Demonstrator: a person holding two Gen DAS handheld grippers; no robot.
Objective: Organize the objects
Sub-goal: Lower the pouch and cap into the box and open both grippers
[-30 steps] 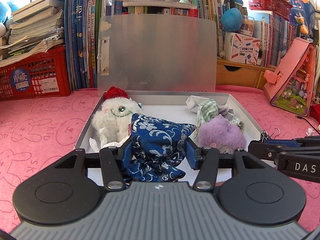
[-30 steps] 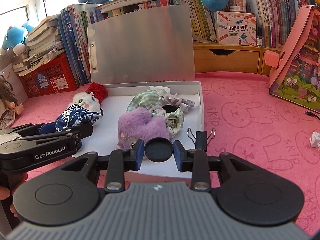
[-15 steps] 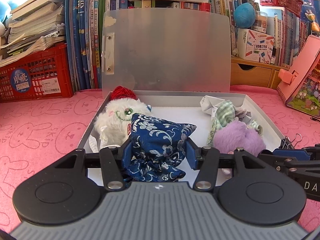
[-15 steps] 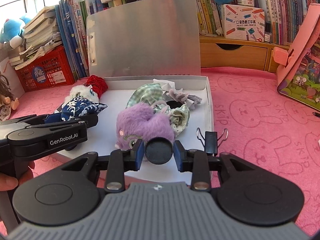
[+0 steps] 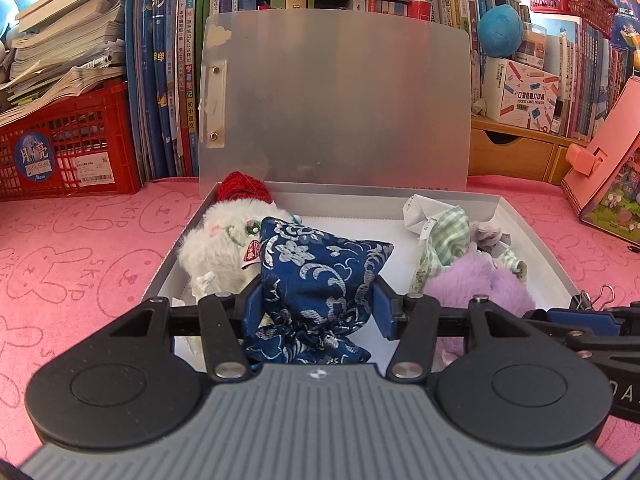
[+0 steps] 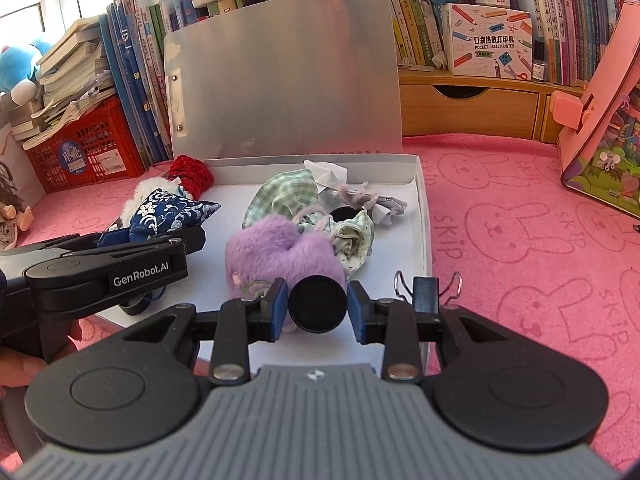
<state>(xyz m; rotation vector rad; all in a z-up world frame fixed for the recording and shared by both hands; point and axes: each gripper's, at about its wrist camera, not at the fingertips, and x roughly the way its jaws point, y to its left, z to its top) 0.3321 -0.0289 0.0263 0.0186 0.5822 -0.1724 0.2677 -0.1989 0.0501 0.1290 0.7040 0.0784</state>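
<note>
My left gripper (image 5: 318, 300) is shut on a dark blue pouch (image 5: 320, 264) with a silver flower pattern. It hangs over the near left part of the open grey box (image 5: 532, 236). In the right wrist view the same pouch (image 6: 168, 212) sits in the left gripper's fingers (image 6: 160, 240). My right gripper (image 6: 317, 302) is shut on a small black round lid (image 6: 317, 312) over the box's (image 6: 424, 216) near edge. A white plush with a red hat (image 5: 224, 240), a purple plush (image 6: 276, 248) and green checked cloth (image 6: 284, 196) lie inside the box.
The box's lid (image 5: 336, 104) stands upright at the back. A black binder clip (image 6: 426, 288) sits at the box's near right corner. Books and a red crate (image 5: 68, 148) line the back. A pink toy house (image 6: 600, 120) stands at the right on the pink mat. A hand (image 6: 20, 364) shows at the lower left.
Both grippers have come a little closer to the box, which looks larger in both views. Each still has its object.
</note>
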